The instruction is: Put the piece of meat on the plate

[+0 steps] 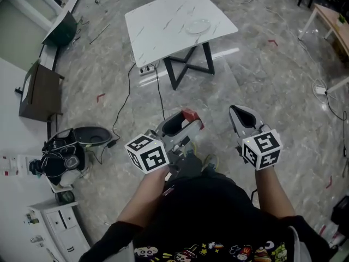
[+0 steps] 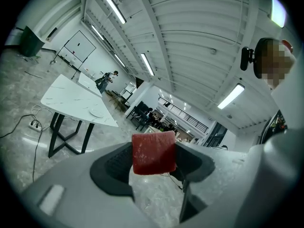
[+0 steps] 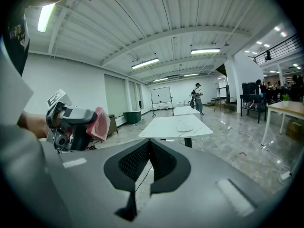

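The piece of meat (image 2: 153, 152), a red slab, is pinched between the pads of your left gripper (image 1: 185, 122). One pad is on each flat side, and the top of the slab stands up past the fingertips. The grasp looks square and secure, so I'd judge the pick-up done.

What remains is the carry and the placing. You are standing on the floor well back from the table (image 1: 158, 26), with the meat held out in front of you and nothing under it but floor. The plate (image 1: 197, 25) sits empty near the table's right edge, closer to the near right corner than the far one.

Your right gripper (image 3: 149, 156) is clenched with its jaws together and nothing between them. It is held level beside the left one and apart from it.

You'll need to walk up to the table and bring the meat over the plate before letting go.
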Tool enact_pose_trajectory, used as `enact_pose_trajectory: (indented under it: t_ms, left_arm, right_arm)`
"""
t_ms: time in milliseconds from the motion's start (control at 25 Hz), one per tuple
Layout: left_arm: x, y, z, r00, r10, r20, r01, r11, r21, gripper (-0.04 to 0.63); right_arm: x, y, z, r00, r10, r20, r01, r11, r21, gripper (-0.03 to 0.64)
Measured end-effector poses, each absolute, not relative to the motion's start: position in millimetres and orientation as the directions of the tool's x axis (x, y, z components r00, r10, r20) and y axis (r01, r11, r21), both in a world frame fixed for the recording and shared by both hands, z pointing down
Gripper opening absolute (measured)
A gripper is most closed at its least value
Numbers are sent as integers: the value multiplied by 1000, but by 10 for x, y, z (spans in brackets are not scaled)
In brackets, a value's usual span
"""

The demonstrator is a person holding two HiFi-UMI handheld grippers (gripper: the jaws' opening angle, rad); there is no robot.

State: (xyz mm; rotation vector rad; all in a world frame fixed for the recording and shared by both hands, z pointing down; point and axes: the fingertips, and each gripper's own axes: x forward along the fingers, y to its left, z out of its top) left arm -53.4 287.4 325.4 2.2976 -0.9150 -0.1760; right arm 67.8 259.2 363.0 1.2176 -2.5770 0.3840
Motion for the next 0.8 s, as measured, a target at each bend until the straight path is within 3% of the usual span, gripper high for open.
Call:
enact_pose_trajectory:
  t_ms: [800]
  left_arm:
    - [-1072,1638,3491,795,-595,116,-506,-545,668,273]
  right_arm:
    - [178,1510,3754,-543,-727,420,-831,536,-146,23]
